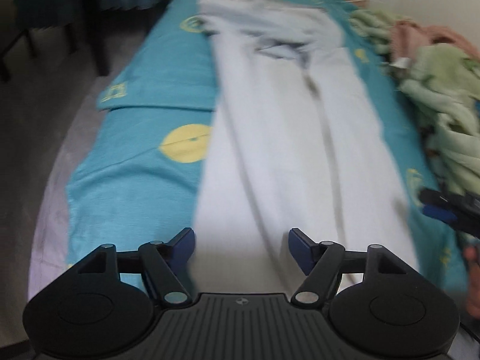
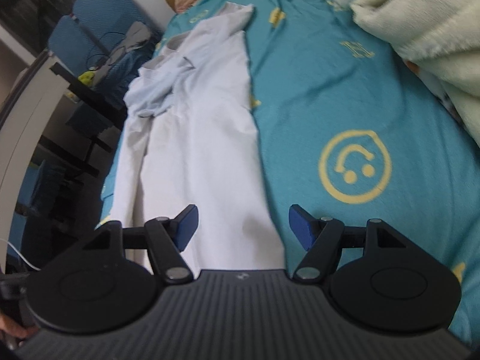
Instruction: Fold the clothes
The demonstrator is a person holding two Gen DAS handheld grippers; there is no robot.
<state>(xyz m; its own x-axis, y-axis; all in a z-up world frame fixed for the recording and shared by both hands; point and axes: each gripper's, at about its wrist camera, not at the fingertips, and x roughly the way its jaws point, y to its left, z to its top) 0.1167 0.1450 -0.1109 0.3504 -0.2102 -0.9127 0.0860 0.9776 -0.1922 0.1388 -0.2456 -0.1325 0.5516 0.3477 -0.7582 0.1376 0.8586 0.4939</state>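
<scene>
A white garment [image 1: 288, 138] lies stretched lengthwise on a teal bed sheet [image 1: 141, 156] with yellow prints, its far end bunched and creased. My left gripper [image 1: 241, 250] hangs over the garment's near end with its blue pads apart and nothing pressed between them. In the right wrist view the same white garment [image 2: 192, 138] runs up the left half of the bed, folded into a long strip. My right gripper [image 2: 243, 229] stands open above the garment's near right edge, holding nothing. The right gripper's blue tips [image 1: 441, 210] also show at the right edge of the left wrist view.
A pile of pale green and pink clothes [image 1: 444, 96] lies along the bed's right side, seen as a cream fleece heap [image 2: 420, 21] from the right. Blue chairs [image 2: 99, 27] and a dark frame [image 2: 81, 96] stand beside the bed. Grey floor [image 1: 45, 126] lies left.
</scene>
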